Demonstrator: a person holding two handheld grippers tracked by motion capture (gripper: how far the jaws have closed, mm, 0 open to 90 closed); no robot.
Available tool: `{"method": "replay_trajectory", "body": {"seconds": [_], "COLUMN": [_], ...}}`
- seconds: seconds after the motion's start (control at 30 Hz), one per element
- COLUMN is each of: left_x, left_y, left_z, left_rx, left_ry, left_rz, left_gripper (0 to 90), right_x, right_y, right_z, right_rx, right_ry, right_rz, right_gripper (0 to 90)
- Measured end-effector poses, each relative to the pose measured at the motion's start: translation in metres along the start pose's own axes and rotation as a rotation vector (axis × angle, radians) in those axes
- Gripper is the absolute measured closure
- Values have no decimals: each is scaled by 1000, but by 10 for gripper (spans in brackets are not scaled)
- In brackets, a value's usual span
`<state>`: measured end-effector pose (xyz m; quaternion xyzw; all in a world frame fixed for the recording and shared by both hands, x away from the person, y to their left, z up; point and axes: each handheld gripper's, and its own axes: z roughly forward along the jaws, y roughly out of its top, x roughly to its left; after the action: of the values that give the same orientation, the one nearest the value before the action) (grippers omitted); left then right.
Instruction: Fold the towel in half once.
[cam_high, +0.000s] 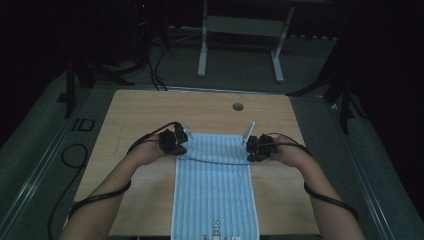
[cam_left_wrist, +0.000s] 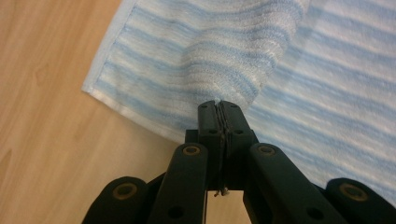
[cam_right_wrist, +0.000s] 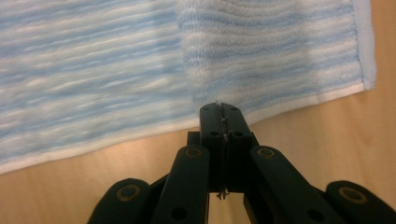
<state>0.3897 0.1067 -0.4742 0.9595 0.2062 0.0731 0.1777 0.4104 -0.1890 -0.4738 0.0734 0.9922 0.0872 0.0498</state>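
The blue striped towel lies flat down the middle of the wooden table, its near end hanging over the edge. The left gripper and right gripper each pinch a far corner tight. A small round hole sits beyond, with bare wood on both sides.

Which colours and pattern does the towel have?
The towel has light blue and white stripes, clearest in the left gripper view.

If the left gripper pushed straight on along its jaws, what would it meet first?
The blue striped towel itself: the left gripper is shut on a raised fold of it, and flat towel lies just beyond on the wooden table. How high the fold stands is unclear.
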Motion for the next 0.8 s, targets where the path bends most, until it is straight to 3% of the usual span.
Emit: {"method": "replay_trajectory", "body": {"seconds": [0.03,0.1,0.2,0.47,0.6,0.67,0.8], "left_x": [-5,-13,-20,-23,-22,-18,-7], "left_y": [-3,-9,-16,-26,-26,-25,-21], "left_z": [1,6,17,35,32,25,7], "left_rx": [6,23,51,67,73,60,13], "left_ry": [11,-22,-37,-67,-80,-84,-35], "left_rz": [5,-1,-4,-24,-13,-27,-55], "left_gripper": [889,889,888,884,869,824,668], "right_x": [5,13,22,29,29,28,16], "right_y": [-1,-2,-3,-3,-2,-1,1], "right_z": [2,6,16,34,35,31,14], "right_rx": [5,10,26,43,47,42,14], "right_ry": [4,8,27,69,83,81,80], "right_rz": [-16,-24,-32,-29,-28,-42,-38], "right_gripper": [895,895,894,895,893,889,870]}}
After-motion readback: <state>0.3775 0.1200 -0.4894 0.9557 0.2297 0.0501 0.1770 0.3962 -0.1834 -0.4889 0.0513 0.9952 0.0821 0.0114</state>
